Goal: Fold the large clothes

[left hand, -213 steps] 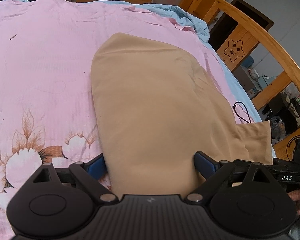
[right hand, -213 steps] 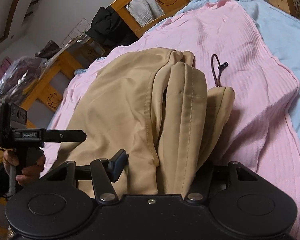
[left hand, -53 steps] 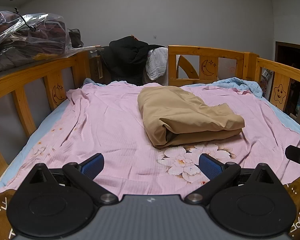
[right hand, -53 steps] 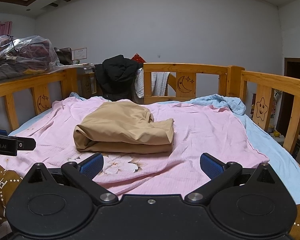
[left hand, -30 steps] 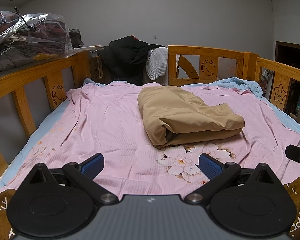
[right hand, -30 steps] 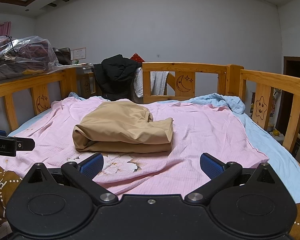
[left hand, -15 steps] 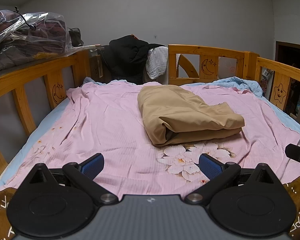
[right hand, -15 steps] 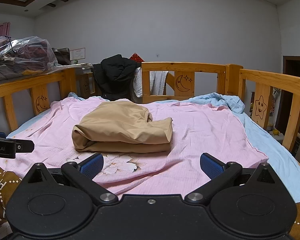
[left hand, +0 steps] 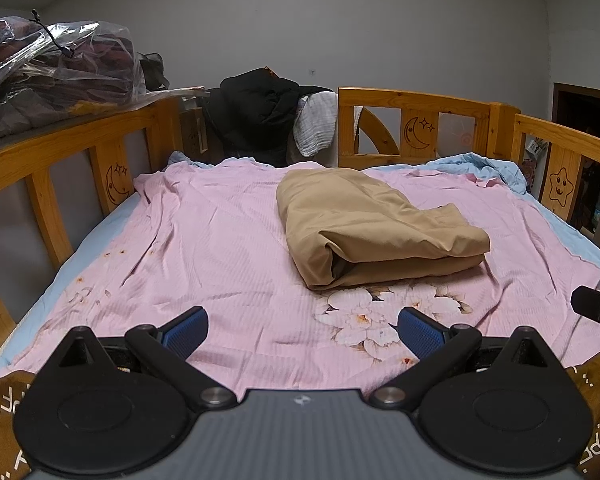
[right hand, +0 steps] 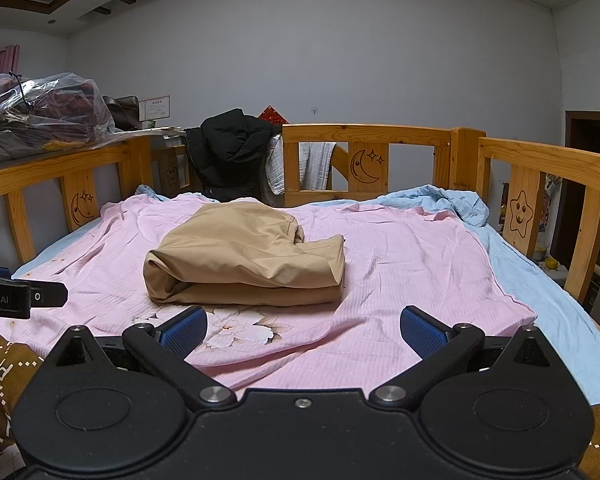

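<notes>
Now | tan garment folded | long axis crosswise | open fold near-left

Left claw: black linkage arms, 2 blue ribbed pads, silver pivot screws, grey ribbed housing. Right claw: same build, black housing.

A black jacket drapes the wooden bed rail at twelve o'clock; a clear plastic bag of clothes sits at ten o'clock.
</notes>
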Demonstrator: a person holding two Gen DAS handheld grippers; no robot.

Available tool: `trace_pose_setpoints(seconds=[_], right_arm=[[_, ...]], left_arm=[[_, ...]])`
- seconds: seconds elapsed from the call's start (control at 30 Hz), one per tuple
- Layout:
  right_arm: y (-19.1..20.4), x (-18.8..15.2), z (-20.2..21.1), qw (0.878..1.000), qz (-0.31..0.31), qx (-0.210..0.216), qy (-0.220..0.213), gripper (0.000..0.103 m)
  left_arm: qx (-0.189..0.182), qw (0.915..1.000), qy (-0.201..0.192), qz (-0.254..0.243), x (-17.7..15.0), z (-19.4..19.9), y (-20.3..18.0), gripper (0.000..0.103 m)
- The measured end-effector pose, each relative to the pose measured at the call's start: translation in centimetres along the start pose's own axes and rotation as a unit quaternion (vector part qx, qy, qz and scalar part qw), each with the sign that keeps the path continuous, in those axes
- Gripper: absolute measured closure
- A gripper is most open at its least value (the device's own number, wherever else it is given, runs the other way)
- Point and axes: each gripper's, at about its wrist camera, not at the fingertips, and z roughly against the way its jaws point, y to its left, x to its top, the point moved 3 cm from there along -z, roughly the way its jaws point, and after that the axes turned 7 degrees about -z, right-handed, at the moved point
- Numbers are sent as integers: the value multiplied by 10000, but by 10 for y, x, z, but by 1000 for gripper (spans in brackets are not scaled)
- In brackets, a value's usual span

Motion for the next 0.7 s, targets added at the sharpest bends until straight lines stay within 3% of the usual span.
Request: trace_pose_setpoints(seconds=[0.7], right_arm=[[-1,1,-1,10000,-17,-1,16,1]], left_arm=[[-21,9998,88,176,-5,-1,-2,1]])
